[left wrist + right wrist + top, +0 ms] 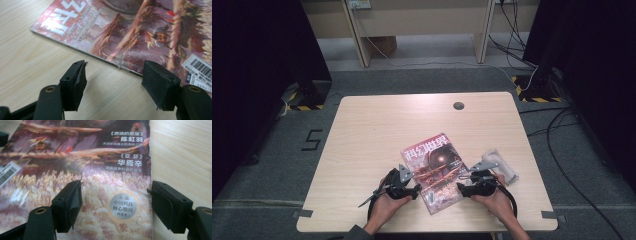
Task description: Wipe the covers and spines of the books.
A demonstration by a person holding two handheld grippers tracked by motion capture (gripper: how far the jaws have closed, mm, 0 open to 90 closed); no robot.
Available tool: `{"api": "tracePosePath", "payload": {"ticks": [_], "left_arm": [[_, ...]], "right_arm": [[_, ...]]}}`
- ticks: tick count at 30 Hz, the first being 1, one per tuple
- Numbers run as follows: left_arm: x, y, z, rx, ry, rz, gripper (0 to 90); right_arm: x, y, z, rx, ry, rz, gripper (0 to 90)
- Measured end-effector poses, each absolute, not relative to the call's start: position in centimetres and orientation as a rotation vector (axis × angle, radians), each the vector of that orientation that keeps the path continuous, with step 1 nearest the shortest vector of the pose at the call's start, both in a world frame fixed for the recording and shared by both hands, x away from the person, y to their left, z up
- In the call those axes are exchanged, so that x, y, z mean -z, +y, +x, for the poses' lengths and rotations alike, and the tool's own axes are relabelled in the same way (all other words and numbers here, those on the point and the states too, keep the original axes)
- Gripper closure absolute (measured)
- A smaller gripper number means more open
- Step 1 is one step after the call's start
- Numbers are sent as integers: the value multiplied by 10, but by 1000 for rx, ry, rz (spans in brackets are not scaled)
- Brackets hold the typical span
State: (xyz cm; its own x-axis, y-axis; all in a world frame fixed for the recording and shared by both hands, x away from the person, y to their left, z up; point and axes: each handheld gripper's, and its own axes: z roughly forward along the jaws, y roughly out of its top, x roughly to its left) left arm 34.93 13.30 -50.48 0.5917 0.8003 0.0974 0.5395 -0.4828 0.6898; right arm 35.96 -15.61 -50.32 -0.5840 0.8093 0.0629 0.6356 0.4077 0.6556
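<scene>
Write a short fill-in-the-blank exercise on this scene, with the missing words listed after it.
1. The magazine lies flat on the ____.
2. The jaws of the left gripper stand ____, with nothing between them.
3. In the high view, the clear bag lies to the ____ of the magazine.
4. The right gripper hovers over the magazine's ____.

Missing words: table; open; right; cover
</scene>
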Motion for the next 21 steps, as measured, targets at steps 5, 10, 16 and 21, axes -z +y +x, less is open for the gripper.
{"api": "tracePosePath", "payload": {"ticks": [5,10,16,21], "left_arm": [[506,137,358,-565,1098,2175,343],[506,135,360,-594,1094,2173,349],[504,138,355,-527,1098,2134,297],[498,131,317,-452,996,2142,262]], "right_arm": [[502,-156,344,-923,2446,1182,249],[502,-157,330,-937,2473,1167,232],[502,-160,318,-933,2487,1094,244],[505,-158,313,-895,2488,1073,234]]}}
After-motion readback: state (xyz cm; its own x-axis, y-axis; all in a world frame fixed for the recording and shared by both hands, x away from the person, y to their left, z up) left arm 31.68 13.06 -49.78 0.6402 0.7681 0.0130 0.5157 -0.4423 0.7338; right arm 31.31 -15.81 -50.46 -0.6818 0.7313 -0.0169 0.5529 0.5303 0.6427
